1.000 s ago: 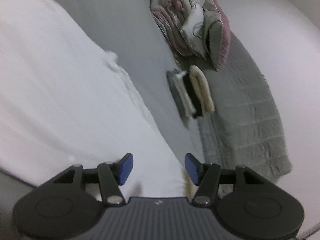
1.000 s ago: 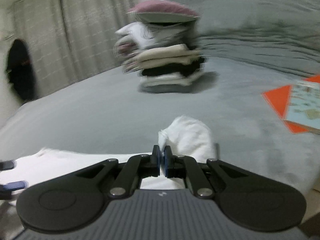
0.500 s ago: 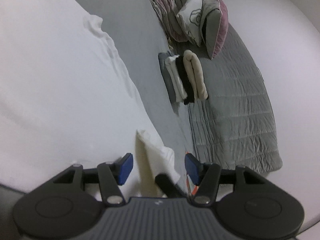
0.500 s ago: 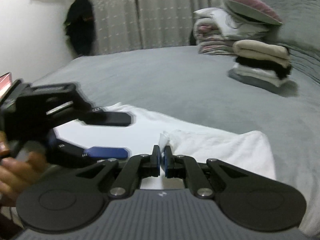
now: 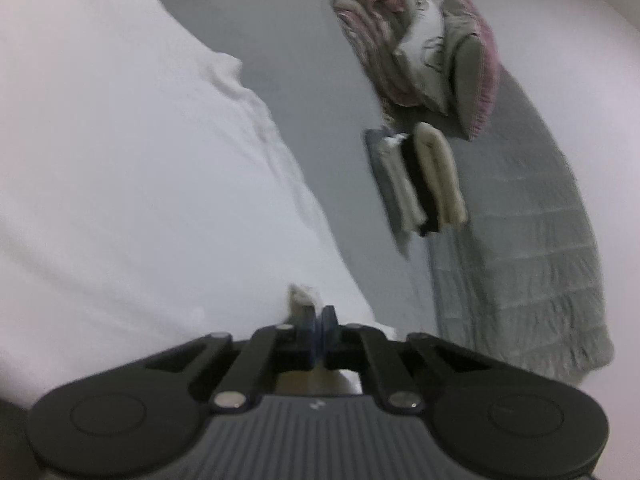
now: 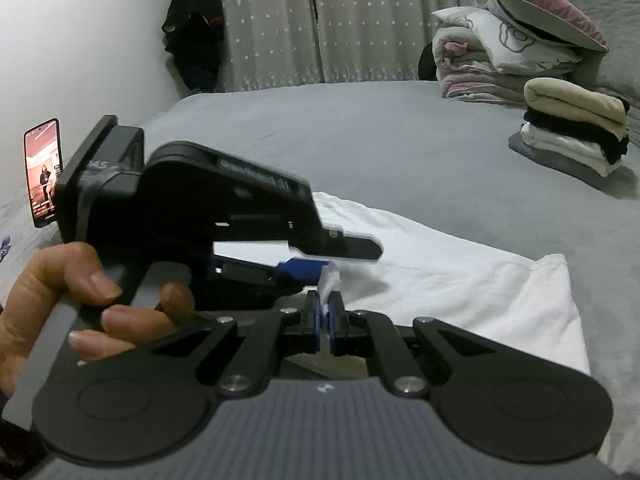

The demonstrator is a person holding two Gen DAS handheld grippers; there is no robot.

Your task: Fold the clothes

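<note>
While the white cotton garment (image 6: 460,280) lies spread on the grey bed (image 6: 360,140), left gripper (image 5: 319,318) and right gripper (image 6: 325,316) each pinch its edge, jaws closed on fabric.

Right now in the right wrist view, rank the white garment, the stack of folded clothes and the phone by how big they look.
1. White garment, by far the largest.
2. Stack of folded clothes, though it lies farther from the camera, so it may be bigger than it looks.
3. Phone, the smallest.
</note>
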